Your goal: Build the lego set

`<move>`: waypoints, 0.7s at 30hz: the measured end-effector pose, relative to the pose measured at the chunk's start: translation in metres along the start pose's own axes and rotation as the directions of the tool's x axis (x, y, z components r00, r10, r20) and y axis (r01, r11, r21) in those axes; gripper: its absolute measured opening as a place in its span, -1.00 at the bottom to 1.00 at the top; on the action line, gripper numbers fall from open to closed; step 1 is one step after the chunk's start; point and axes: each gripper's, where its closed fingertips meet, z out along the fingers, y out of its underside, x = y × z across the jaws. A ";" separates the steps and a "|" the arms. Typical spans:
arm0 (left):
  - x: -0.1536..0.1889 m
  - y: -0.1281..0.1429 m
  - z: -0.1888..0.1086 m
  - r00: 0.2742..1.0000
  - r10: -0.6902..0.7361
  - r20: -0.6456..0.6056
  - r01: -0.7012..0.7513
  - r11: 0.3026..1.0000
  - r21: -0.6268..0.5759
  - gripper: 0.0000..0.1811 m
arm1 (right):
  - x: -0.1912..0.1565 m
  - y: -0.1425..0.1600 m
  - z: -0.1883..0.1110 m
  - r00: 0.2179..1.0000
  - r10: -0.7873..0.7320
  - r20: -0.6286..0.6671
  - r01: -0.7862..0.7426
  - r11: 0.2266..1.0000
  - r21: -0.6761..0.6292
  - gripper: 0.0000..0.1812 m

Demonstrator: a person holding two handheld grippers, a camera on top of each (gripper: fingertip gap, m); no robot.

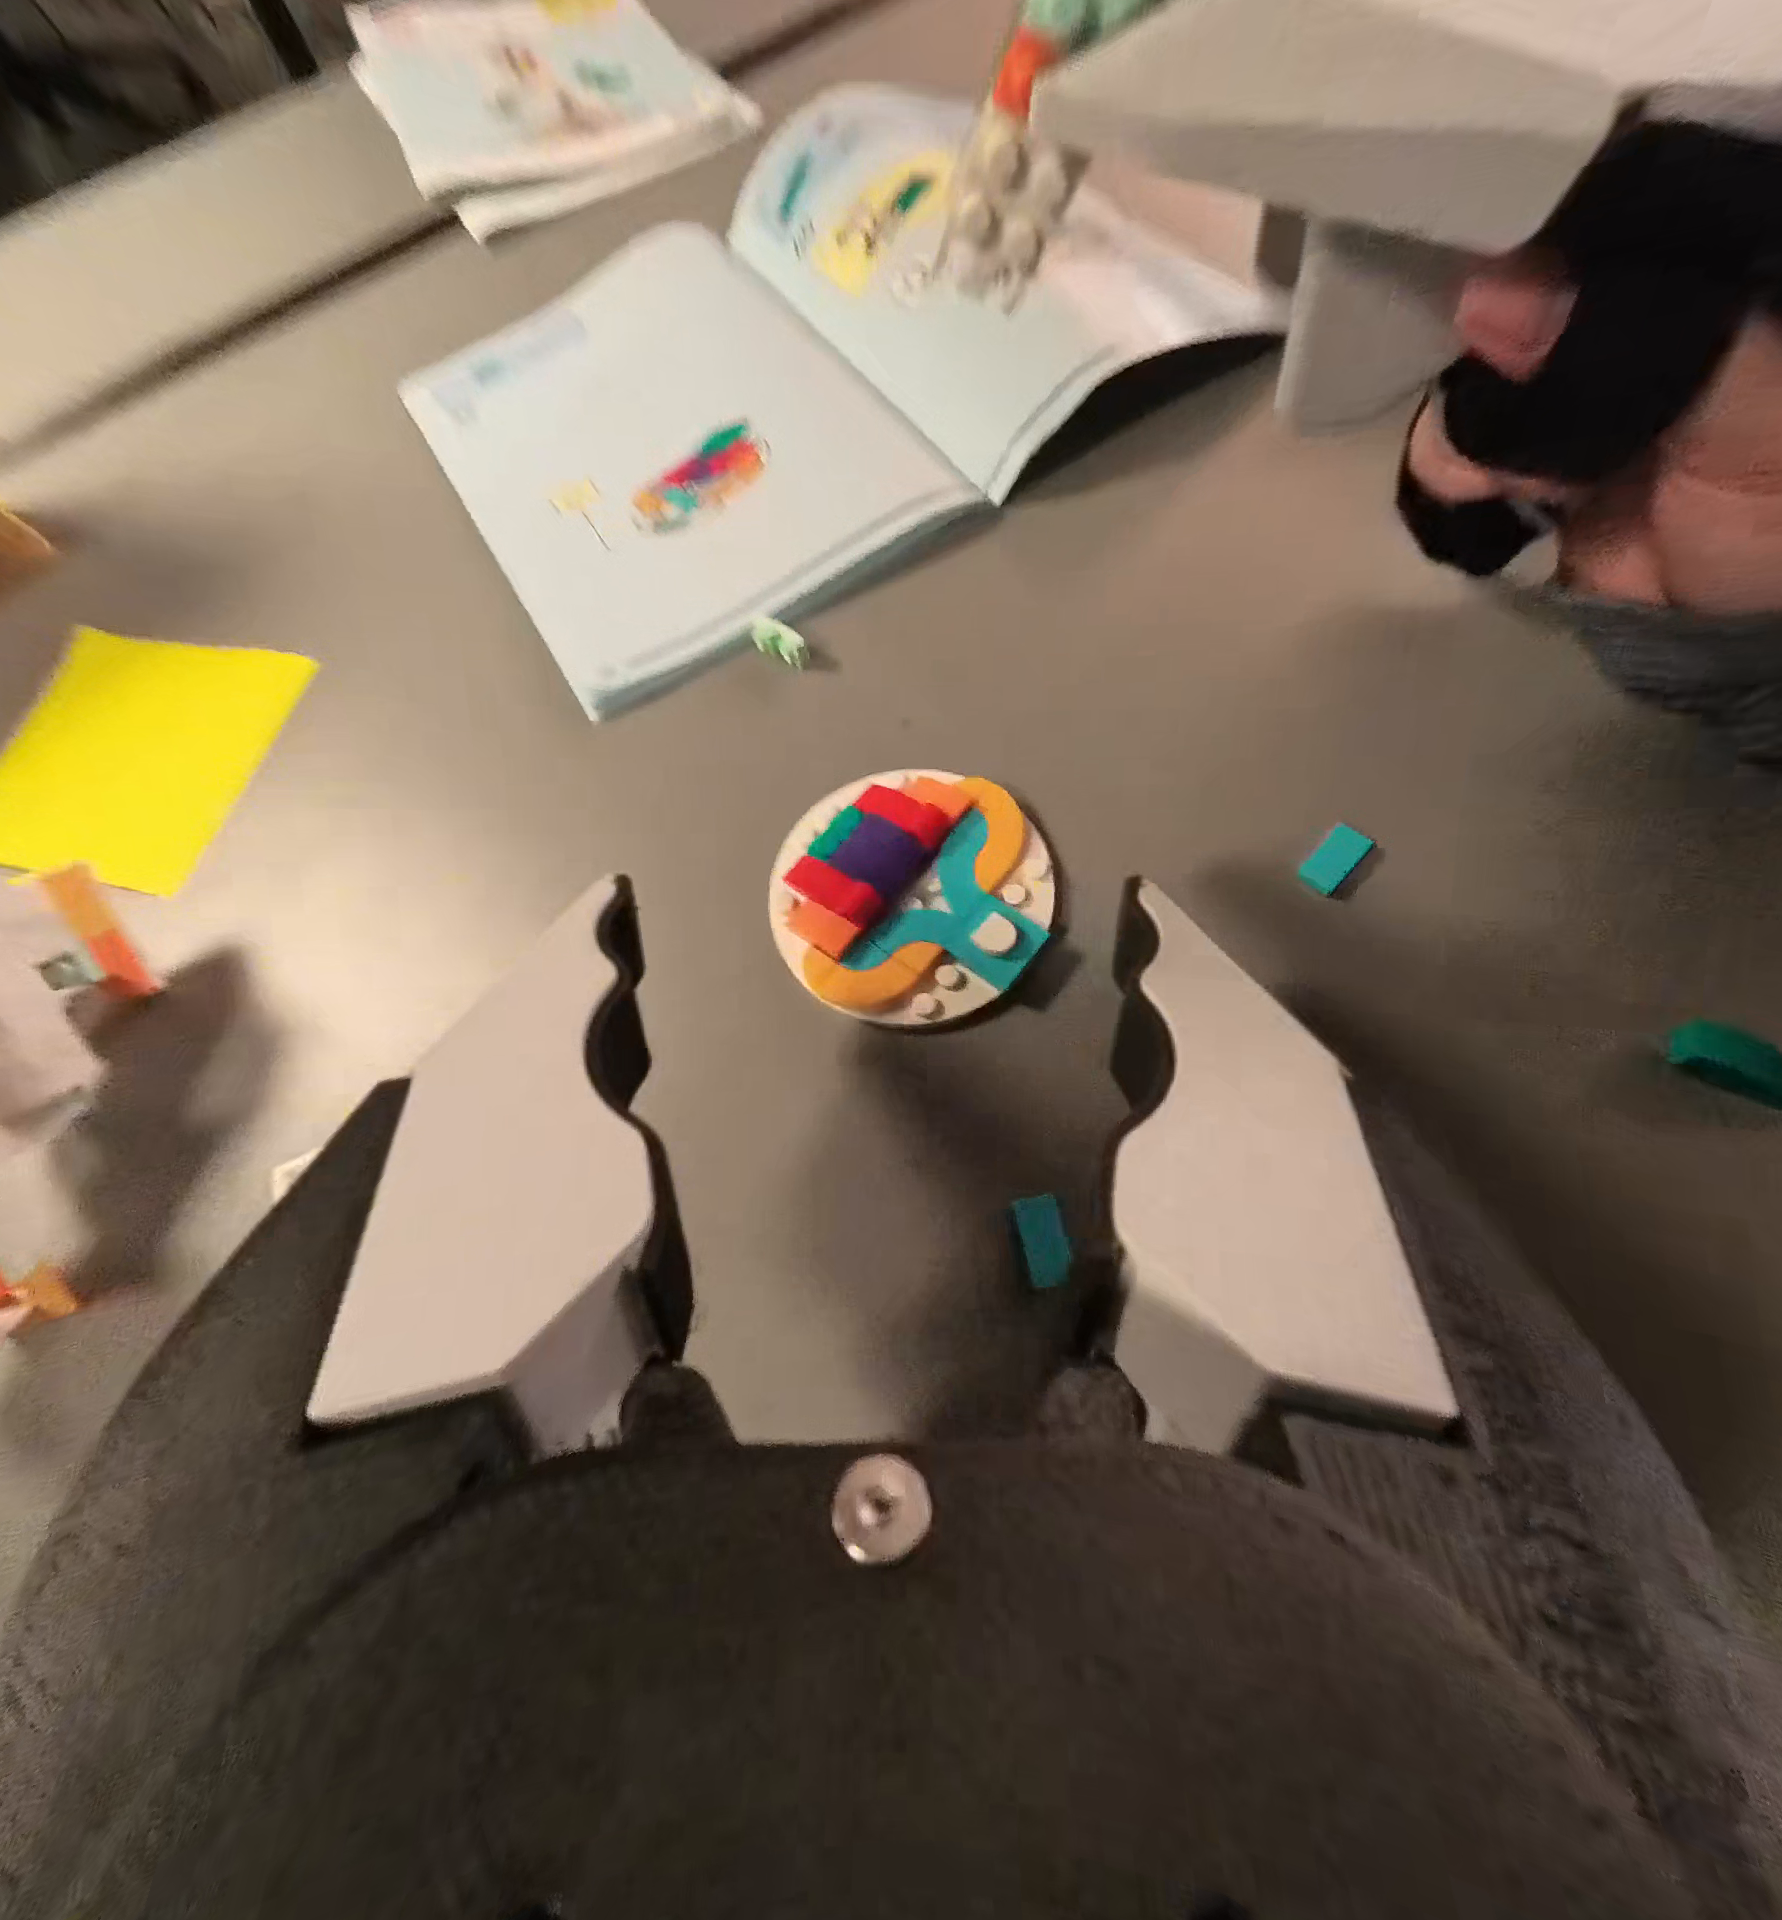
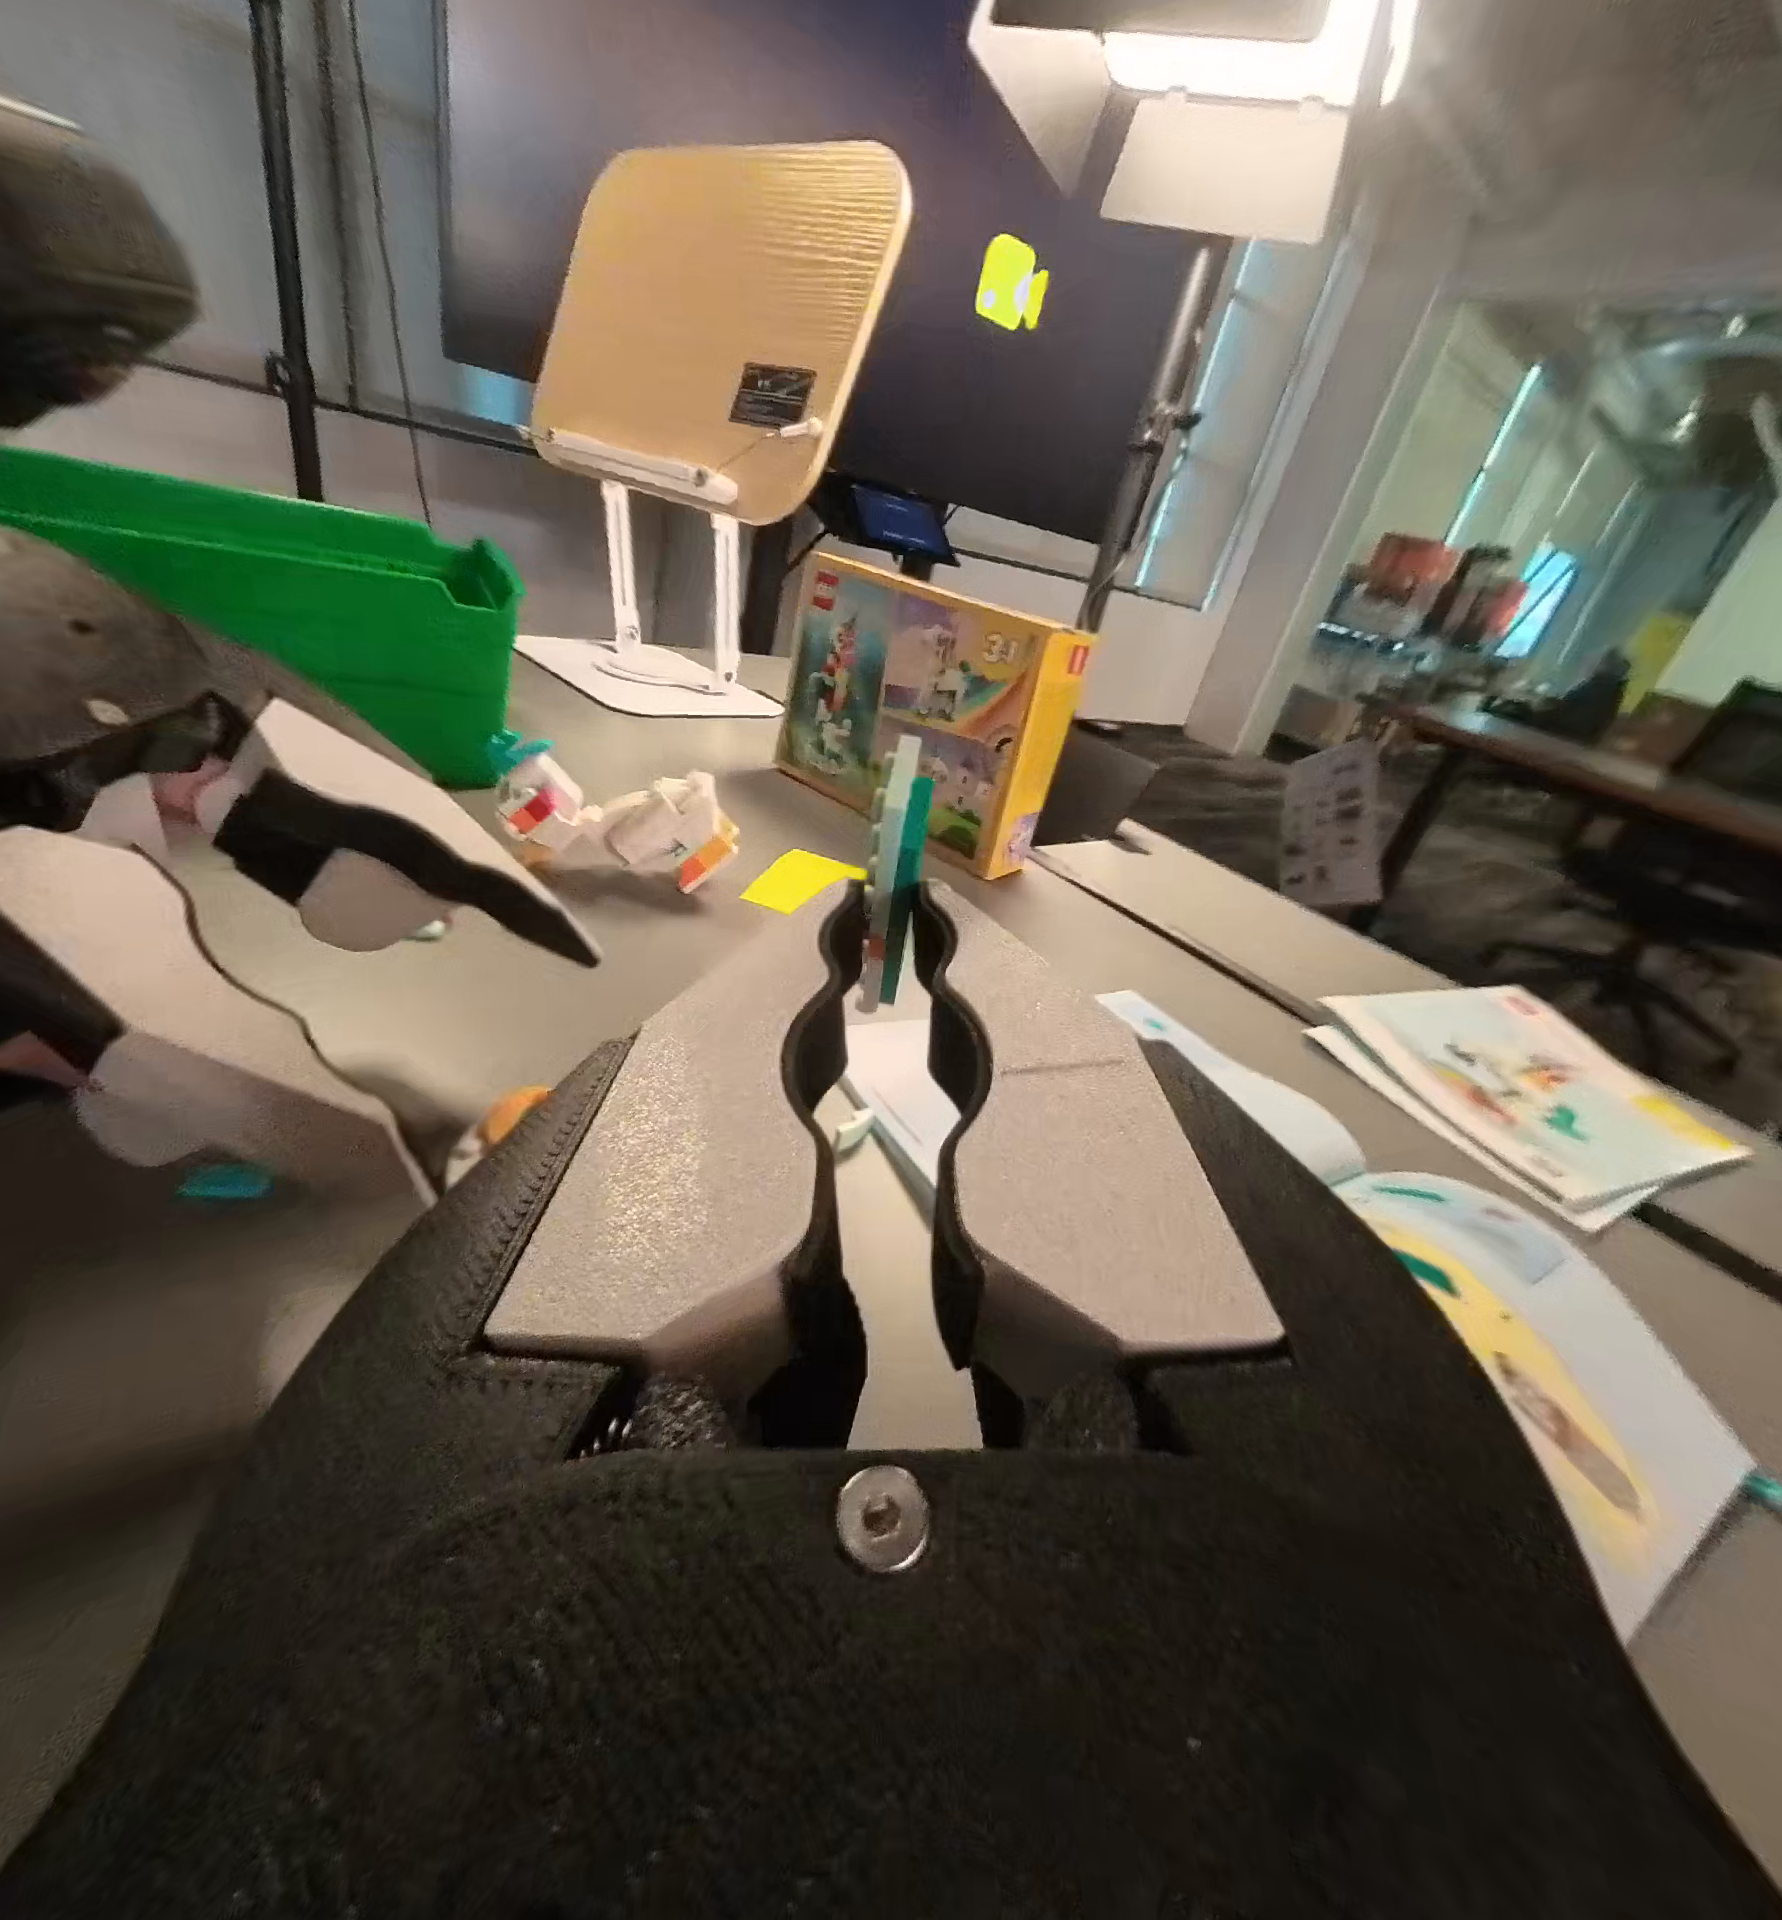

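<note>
Item: round white lego plate with red, purple, orange and teal bricks [image 1: 913,899], flat on grey table [image 1: 1282,727], at 12 o'clock just beyond the left gripper [image 1: 882,914], jaws wide apart, empty. Right gripper [image 2: 882,920] clamped on a thin white-and-teal lego plate assembly [image 2: 897,883], held on edge. Loose teal tile [image 1: 1041,1240] between the left fingers. Risk: thin edge-grip may let the assembly pivot or slip under pressing.

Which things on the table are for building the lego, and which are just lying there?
For the build:
round lego plate
loose teal bricks
open instruction booklet
flat lego piece in the right hand-held gripper

Just lying about:
yellow paper
green bin
wooden stand
</note>
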 end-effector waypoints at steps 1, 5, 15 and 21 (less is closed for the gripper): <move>0.001 0.004 0.004 1.000 -0.004 -0.001 0.004 0.999 -0.044 0.02 | 0.001 0.000 0.000 1.000 -0.025 -0.015 0.026 1.000 0.003 -0.93; -0.002 0.018 0.019 0.999 -0.015 0.030 0.020 0.986 -0.164 0.06 | 0.006 0.006 -0.001 0.997 -0.066 -0.046 0.064 0.997 -0.043 -0.93; 0.008 0.018 0.026 0.993 -0.113 -0.024 0.102 0.954 -0.284 -0.05 | -0.016 0.002 0.001 0.980 -0.200 0.012 0.200 0.979 -0.032 -0.93; 0.008 0.015 0.027 0.994 -0.104 -0.031 0.088 0.939 -0.333 -0.29 | -0.012 0.001 0.000 0.991 -0.131 0.018 0.132 0.991 -0.016 -0.92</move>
